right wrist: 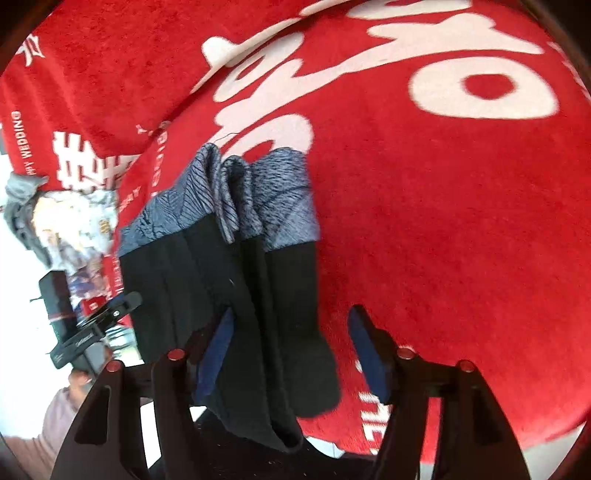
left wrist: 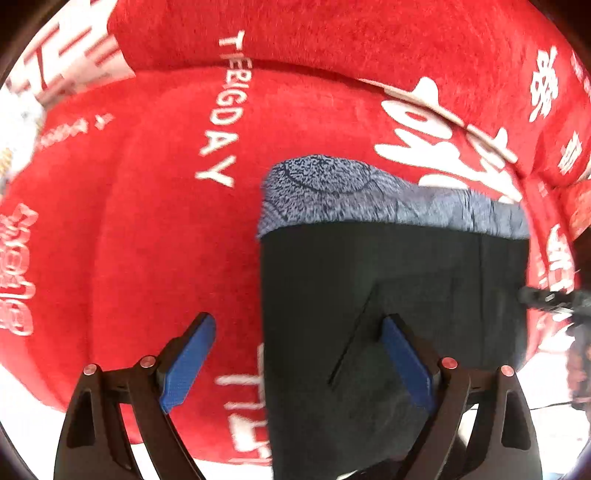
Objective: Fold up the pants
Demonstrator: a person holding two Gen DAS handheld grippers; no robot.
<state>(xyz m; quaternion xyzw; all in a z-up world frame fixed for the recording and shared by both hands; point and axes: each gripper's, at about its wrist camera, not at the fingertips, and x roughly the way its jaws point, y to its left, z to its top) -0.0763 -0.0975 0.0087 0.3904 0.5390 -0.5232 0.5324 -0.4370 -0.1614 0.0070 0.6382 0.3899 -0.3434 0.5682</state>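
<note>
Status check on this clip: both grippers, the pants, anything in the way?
Left gripper open, right gripper open, neither pinching cloth. Black pants with grey fleece lining lie folded on red plush blanket. Nothing in the way.

Surface everywhere is a red plush blanket (left wrist: 155, 229) with white print: Latin letters ending in "DAY", big Chinese characters, and "WEDDING" at the left of the right wrist view. A second fold or layer of the same red fabric (left wrist: 332, 33) runs across the top of the left wrist view, seam visible. Past the blanket's left edge there's a white, overexposed floor or surface (right wrist: 22, 280) with a blurred heap of printed clutter (right wrist: 77, 221).
</note>
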